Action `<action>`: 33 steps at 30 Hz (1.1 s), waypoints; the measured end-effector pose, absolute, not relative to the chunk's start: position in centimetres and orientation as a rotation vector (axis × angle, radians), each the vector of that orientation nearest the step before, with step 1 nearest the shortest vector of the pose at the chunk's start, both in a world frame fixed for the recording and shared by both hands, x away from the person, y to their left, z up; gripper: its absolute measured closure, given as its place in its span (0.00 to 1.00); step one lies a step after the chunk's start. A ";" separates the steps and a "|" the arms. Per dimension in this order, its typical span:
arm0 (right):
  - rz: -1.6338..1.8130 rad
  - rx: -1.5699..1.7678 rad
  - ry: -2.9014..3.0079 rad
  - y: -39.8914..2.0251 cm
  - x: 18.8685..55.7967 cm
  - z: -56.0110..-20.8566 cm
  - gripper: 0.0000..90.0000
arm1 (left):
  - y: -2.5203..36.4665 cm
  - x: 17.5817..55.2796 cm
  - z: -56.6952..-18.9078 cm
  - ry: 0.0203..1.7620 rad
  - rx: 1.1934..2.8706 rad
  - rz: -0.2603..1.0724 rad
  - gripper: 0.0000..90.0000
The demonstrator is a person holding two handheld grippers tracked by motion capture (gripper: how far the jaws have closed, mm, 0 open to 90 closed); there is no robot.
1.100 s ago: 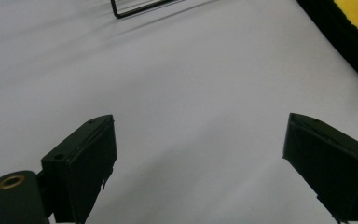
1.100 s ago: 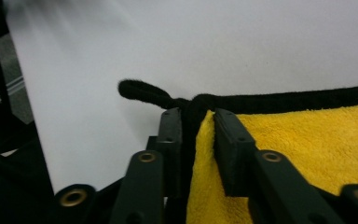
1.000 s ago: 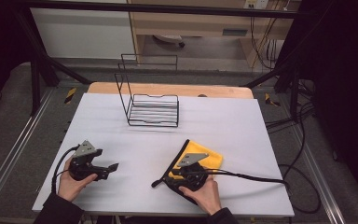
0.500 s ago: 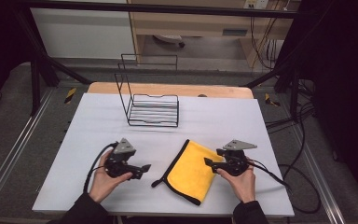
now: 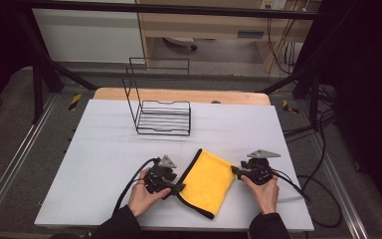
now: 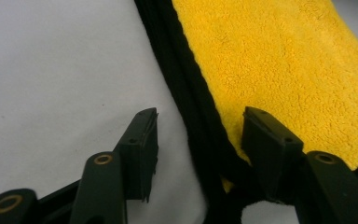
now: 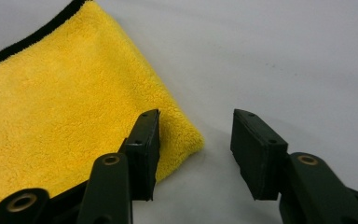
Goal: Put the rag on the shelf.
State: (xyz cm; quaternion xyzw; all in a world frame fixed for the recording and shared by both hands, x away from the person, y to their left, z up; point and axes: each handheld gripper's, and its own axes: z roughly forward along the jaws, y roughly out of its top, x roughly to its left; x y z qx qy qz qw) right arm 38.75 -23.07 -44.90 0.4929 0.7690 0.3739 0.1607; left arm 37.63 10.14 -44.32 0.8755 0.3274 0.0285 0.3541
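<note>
A folded yellow cloth (image 5: 207,181) with black edging lies flat on the white table (image 5: 104,149), toward the 6 o'clock edge and a little right of centre, its long side running from about 11 o'clock to 5 o'clock. The left hand-held gripper (image 5: 176,186) sits at the cloth's 9 o'clock side, held by the person's left hand (image 5: 142,196); in the left gripper view its jaws stand wide apart, one over bare table and the other over the yellow pile, with the black border (image 6: 200,126) running between them. The right hand-held gripper (image 5: 235,172) sits at the cloth's 3 o'clock side, held by the right hand (image 5: 263,191); in the right gripper view its jaws are also spread wide, holding nothing, with the cloth's rounded corner (image 7: 186,135) just beside the left-hand jaw and bare table under the other. A black cable (image 5: 129,186) trails from the left hand-held gripper toward 7 o'clock, and another (image 5: 298,191) from the right toward 4 o'clock. A black wire rack (image 5: 161,114) stands well apart from the cloth, toward 12 o'clock, near the table's far edge, its tall back frame rising at 11 o'clock.
</note>
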 end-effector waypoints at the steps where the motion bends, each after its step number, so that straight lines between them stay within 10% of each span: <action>1: 1.062 1.414 2.203 -23.0 38.8 -45.0 0.62 | 10.1 37.5 -44.4 0.848 2.260 0.083 0.52; 16: 1.115 1.536 2.233 -22.3 39.5 -44.9 0.93 | 9.4 36.9 -44.4 0.904 2.240 0.027 0.82; 33: 1.195 1.313 2.204 -21.1 42.4 -43.9 0.78 | 9.4 35.6 -43.2 0.901 2.207 0.148 0.71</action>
